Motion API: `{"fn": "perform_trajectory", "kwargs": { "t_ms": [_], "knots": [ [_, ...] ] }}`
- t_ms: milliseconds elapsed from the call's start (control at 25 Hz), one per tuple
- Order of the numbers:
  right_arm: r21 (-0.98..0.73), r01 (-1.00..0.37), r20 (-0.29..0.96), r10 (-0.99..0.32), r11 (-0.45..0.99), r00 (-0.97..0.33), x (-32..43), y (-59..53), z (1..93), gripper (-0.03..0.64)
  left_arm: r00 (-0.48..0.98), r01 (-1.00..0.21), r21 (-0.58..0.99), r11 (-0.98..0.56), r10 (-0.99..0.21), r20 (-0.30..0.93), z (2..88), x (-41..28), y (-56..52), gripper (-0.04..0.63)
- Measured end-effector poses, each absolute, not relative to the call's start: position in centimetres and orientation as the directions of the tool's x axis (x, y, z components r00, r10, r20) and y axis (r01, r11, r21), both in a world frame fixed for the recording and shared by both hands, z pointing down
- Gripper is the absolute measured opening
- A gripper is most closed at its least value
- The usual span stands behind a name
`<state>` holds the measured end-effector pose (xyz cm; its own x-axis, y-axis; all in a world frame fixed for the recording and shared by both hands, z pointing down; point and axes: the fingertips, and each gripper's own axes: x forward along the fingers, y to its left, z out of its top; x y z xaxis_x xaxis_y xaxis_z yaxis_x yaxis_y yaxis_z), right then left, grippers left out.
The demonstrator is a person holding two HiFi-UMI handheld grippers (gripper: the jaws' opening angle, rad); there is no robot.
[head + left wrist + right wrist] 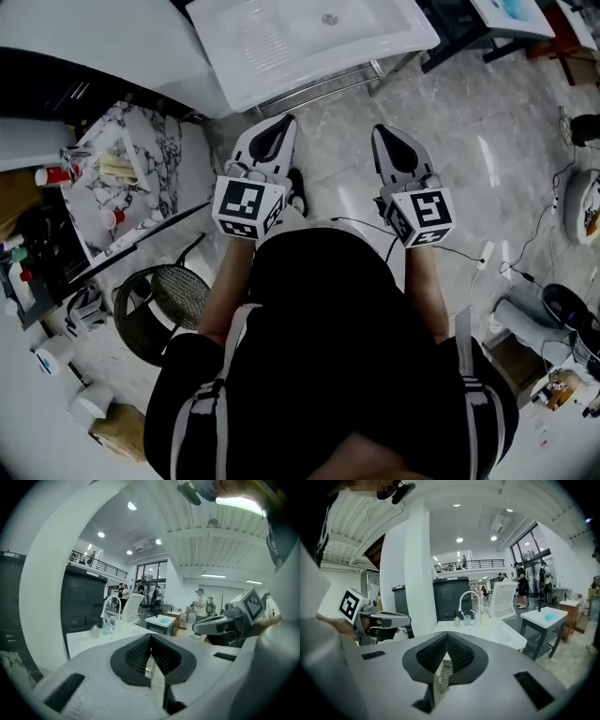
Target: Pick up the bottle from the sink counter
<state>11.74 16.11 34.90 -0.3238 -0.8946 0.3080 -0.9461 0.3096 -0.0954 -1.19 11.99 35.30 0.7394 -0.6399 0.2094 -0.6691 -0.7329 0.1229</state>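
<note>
A small pale bottle [457,621] stands on the white sink counter [506,637] beside a clear cup [467,619], under a curved faucet [465,599]. The left gripper view shows the same bottle [95,631] at the counter's far end, well ahead of both grippers. In the head view the counter [281,66] lies ahead and the bottle is out of frame. My left gripper [277,127] and right gripper [389,139] are held side by side in front of the person's body, short of the counter. Both are shut and hold nothing, as the left [150,636] and right [446,635] jaws show.
A marble-topped side table [173,159] with red-capped items stands at the left, and a dark wire basket [159,300] sits below it. Cables and gear lie on the floor at the right [562,309]. A white chair [504,599] and a second white table [548,616] stand beyond the counter.
</note>
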Motion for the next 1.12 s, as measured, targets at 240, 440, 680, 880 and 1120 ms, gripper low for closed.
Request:
{"fn": "perform_trajectory", "kwargs": {
  "t_ms": [240, 440, 680, 880, 1120],
  "knots": [
    [-0.085, -0.951, 0.311, -0.899, 0.296, -0.308, 9.4, 11.3, 34.9, 0.003, 0.752, -0.655, 0.134, -0.743, -0.624, 0.212, 35.9, -3.2, 6.8, 0.020],
    [-0.079, -0.952, 0.319, -0.897, 0.296, -0.306, 7.2, 8.4, 35.7, 0.003, 0.757, -0.651, 0.138, -0.746, -0.623, 0.197, 36.5, -5.1, 3.6, 0.020],
    [-0.085, -0.953, 0.327, -0.895, 0.291, -0.303, 5.8, 6.8, 35.7, 0.003, 0.763, -0.645, 0.150, -0.750, -0.619, 0.186, 36.3, -6.3, 2.1, 0.019],
    [-0.085, -0.957, 0.347, -0.892, 0.277, -0.289, 5.9, 6.0, 36.3, 0.003, 0.768, -0.639, 0.162, -0.752, -0.609, 0.199, 36.9, -6.5, 1.9, 0.018],
    [-0.089, -0.959, 0.345, -0.895, 0.269, -0.283, 6.0, 4.8, 36.2, 0.003, 0.760, -0.648, 0.168, -0.743, -0.618, 0.200, 36.9, -6.9, 1.1, 0.020]
  ]
}}
